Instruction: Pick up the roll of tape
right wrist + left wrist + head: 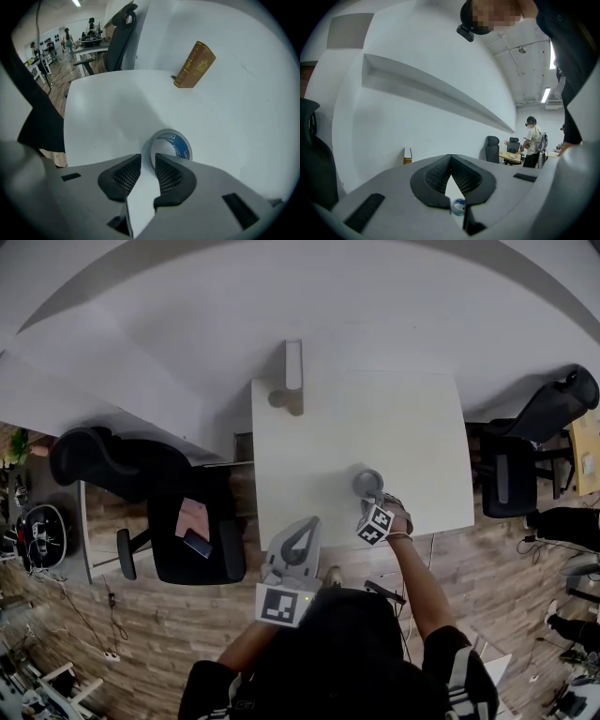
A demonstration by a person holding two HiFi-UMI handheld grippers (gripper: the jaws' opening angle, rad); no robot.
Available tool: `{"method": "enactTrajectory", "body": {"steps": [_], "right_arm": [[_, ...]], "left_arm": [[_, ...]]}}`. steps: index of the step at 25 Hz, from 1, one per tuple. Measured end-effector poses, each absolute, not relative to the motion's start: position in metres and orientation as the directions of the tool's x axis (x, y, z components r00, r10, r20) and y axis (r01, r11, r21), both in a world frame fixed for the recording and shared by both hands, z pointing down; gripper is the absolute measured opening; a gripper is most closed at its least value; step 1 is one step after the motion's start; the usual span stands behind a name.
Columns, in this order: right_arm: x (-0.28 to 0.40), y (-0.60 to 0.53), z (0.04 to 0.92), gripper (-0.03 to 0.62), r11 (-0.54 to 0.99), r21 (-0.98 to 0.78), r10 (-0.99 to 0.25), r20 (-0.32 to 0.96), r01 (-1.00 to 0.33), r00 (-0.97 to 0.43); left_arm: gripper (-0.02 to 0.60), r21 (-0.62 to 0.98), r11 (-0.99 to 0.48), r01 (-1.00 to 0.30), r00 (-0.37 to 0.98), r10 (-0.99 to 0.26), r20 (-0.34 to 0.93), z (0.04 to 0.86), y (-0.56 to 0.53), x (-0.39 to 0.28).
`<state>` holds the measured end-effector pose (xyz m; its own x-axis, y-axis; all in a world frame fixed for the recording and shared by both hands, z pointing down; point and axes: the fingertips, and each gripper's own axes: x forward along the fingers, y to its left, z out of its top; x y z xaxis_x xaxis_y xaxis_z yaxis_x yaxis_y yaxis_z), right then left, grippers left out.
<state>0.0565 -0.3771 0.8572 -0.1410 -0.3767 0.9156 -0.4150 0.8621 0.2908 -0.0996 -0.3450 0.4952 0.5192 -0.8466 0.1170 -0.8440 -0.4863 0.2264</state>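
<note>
Only the right gripper view makes the right gripper [148, 159] readable: its jaws stand apart with bare table [112, 108] between the pads, and the tape [172, 143] lies flat just past their tips, its near wall at the gap, unpinched. The left gripper view shows the left gripper [450, 158] with its pad tips together on nothing, the tape glimpsed through the slot below them. The head view alone gives the layout: the tape is near the table's front edge, the book [293, 367] is well apart at the far edge with open tabletop between, and a chair [220, 559] is close to the left edge.
</note>
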Motion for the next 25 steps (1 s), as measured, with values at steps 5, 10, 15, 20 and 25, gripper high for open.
{"method": "enactTrajectory", "body": {"steps": [5, 10, 15, 20, 25], "right_arm": [[0.057, -0.379, 0.865, 0.109, 0.874, 0.306, -0.373, 0.920, -0.377, -0.119], [0.054, -0.380, 0.870, 0.103, 0.894, 0.318, -0.365, 0.926, -0.316, -0.101], [0.052, -0.379, 0.871, 0.086, 0.913, 0.299, -0.337, 0.936, -0.278, -0.100], [0.052, -0.376, 0.869, 0.081, 0.917, 0.281, -0.319, 0.943, -0.283, -0.098], [0.054, -0.366, 0.866, 0.075, 0.911, 0.295, -0.334, 0.938, -0.288, -0.097]], "left_arm": [[0.018, 0.227, -0.480, -0.847, 0.513, -0.850, 0.119, 0.497, -0.344, -0.102], [0.018, 0.228, -0.467, -0.855, 0.501, -0.856, 0.125, 0.500, -0.341, -0.106], [0.018, 0.214, -0.469, -0.857, 0.499, -0.858, 0.123, 0.499, -0.339, -0.109], [0.018, 0.222, -0.462, -0.858, 0.495, -0.860, 0.125, 0.497, -0.332, -0.111], [0.018, 0.214, -0.460, -0.862, 0.489, -0.866, 0.108, 0.491, -0.324, -0.111]]}}
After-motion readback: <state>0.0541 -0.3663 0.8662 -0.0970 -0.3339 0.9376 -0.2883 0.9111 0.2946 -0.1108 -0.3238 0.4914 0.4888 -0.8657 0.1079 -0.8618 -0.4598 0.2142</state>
